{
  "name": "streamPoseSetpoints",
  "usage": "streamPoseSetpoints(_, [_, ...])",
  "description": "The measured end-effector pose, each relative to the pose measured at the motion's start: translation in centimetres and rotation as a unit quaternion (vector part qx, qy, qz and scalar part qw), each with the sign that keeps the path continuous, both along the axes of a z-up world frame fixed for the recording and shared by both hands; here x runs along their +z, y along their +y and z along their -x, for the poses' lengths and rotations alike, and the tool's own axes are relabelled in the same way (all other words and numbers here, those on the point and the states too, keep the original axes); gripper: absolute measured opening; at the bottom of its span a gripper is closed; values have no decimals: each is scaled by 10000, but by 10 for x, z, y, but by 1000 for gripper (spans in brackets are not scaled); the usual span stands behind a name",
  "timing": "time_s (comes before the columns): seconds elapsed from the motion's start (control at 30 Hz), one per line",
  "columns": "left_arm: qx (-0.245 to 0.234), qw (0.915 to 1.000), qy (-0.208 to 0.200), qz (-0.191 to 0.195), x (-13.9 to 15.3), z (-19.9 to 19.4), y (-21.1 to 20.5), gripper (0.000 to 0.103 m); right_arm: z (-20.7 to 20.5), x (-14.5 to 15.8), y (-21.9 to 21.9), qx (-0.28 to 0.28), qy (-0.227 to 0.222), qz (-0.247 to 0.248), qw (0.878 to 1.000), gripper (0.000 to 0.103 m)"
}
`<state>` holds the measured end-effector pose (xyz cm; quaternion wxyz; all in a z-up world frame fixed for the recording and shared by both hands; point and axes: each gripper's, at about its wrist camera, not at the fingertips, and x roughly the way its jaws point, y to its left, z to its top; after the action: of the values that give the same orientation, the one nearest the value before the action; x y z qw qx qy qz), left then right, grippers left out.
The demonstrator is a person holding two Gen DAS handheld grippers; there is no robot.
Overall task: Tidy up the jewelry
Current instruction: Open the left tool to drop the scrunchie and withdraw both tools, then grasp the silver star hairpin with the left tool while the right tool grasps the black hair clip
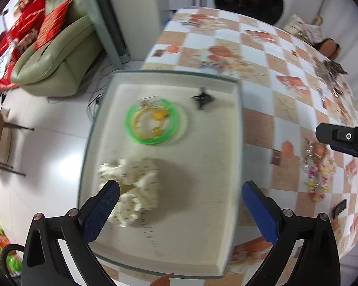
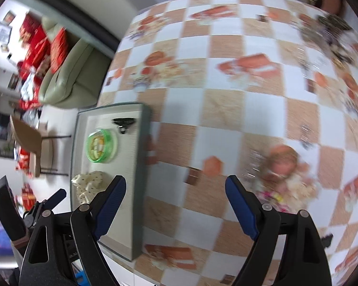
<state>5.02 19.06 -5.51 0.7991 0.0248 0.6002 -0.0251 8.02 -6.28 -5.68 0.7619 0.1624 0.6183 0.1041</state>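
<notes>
We see our left gripper (image 1: 181,190) hanging over a shallow cream tray (image 1: 231,157) with its blue-padded fingers spread wide and nothing between them. Inside the tray lie a green bangle (image 1: 131,133) ringed around some yellow pieces (image 1: 158,115), a small black clip (image 1: 202,98) near the far rim, and a cream dotted scrunchie (image 1: 136,176) just ahead of the left finger, partly hidden behind it. The tray sits at the left edge of a table covered by a checked orange-and-white cloth (image 1: 257,54). Our right gripper (image 2: 175,197) hovers over that cloth to the right of the tray (image 2: 140,166), its fingers also wide apart and empty. Just beyond its right finger rests a loose heap of jewelry (image 2: 269,181) on the cloth; the blur is heavy there, so we can only make out what seem to be pale beads, pink and yellow bits and something glinting silver. From the left wrist view the same heap (image 1: 318,171) lies well apart from the tray, beneath the tip of the right gripper. A pale green sofa (image 1: 59,54) with red cushions stands beyond the table.
</notes>
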Motion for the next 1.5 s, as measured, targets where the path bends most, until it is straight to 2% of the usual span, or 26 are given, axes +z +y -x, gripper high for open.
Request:
streamPoseSetpoints(0.37, [-852,9963,104,50,6,0,-81,103,42,-1,-94,-977,-44,234,9949,88])
streamPoseSetpoints(0.57, [-1115,9935,244,42,-2,-6,-113,103,73,-15,-140,-1427,209,371,9889,88])
streamPoseSetpoints(0.83, [-1354,9899,415,-83,-24,-14,-145,103,120,-44,-193,-2044,691,529,9750,88])
streamPoseSetpoints(1.17, [-1635,9845,630,-32,-53,-28,-175,103,157,-92,-216,-2671,1442,230,9525,88])
streamPoseSetpoints(1.23, [-1673,9838,646,-40,-59,-32,-180,103,155,-95,-214,-2701,1410,200,9523,103])
streamPoseSetpoints(1.4, [-1713,9829,673,-51,-69,-42,-189,103,146,-98,-210,-2747,1427,80,9509,103])
streamPoseSetpoints(1.5, [-1767,9817,702,-54,-74,-46,-194,103,140,-98,-206,-2720,1450,177,9512,103])
